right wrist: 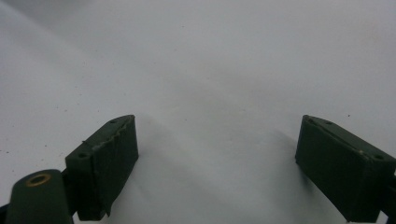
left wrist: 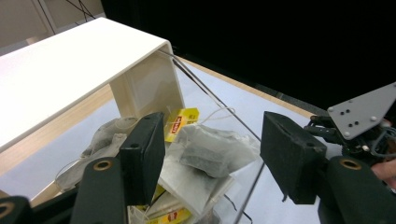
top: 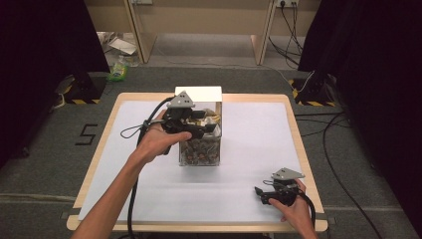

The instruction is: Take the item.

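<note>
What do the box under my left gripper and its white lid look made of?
Box: looks like clear rigid plastic or acrylic; the contents show through its walls. White lid: seems glossy opaque plastic with a smooth, rounded bend. Tea bags inside: thin translucent paper or mesh.

Box [top: 200,149] left wall hid behind left hand [top: 158,141] in high view. Lower box contents too small to tell. Tea bags [left wrist: 205,154] partly covered by left gripper [left wrist: 212,154] pads; label print [left wrist: 181,122] unreadable. Lid [left wrist: 70,70] cut by frame's left edge. Right gripper [top: 259,191] tips too small in high view.
</note>
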Tool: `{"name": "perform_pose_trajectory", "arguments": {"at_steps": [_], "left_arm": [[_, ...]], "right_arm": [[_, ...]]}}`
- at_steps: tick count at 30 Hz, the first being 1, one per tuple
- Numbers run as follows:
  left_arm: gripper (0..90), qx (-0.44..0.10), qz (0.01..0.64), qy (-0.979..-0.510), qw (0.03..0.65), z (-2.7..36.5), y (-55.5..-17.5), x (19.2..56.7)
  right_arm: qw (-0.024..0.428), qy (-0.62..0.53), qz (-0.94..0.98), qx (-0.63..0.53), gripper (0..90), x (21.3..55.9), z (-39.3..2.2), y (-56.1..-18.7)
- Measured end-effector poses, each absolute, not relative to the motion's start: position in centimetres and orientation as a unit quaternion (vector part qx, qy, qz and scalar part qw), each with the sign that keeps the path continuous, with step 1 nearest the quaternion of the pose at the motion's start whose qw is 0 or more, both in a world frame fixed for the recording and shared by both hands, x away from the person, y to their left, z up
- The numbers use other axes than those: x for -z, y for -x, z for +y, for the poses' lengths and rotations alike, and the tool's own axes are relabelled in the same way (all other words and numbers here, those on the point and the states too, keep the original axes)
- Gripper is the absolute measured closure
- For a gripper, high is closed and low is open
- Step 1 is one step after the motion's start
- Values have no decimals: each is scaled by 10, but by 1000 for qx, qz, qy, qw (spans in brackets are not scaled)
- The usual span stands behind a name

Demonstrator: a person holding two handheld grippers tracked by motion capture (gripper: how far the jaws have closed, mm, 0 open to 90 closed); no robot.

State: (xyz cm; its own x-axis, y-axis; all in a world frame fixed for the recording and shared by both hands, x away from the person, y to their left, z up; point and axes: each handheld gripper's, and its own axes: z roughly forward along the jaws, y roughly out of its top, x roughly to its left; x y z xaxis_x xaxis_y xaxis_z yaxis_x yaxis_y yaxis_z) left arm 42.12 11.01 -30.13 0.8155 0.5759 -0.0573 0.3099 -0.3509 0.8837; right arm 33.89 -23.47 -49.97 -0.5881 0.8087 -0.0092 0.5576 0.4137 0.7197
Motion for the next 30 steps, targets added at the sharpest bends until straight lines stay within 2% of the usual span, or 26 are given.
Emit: {"name": "perform_pose_trajectory", "arguments": {"at_steps": [15, 16, 18, 26, 30], "left_arm": [[434, -126, 293, -813, 487, 103, -431, 306], [475, -125, 295, -813, 485, 102, -432, 307], [502, -122, 296, -814, 484, 102, -432, 308], [796, -139, 282, -816, 485, 105, -428, 310], [887, -152, 276, -818, 481, 106, -425, 309]], "right_arm": [[181, -416, 821, -346, 136, 500, -235, -339], [181, -416, 821, -346, 136, 500, -235, -339], [181, -416, 821, -346, 136, 500, -235, -339], [181, -416, 821, -346, 135, 500, -235, -339], [181, -416, 821, -346, 136, 500, -235, -339]]}}
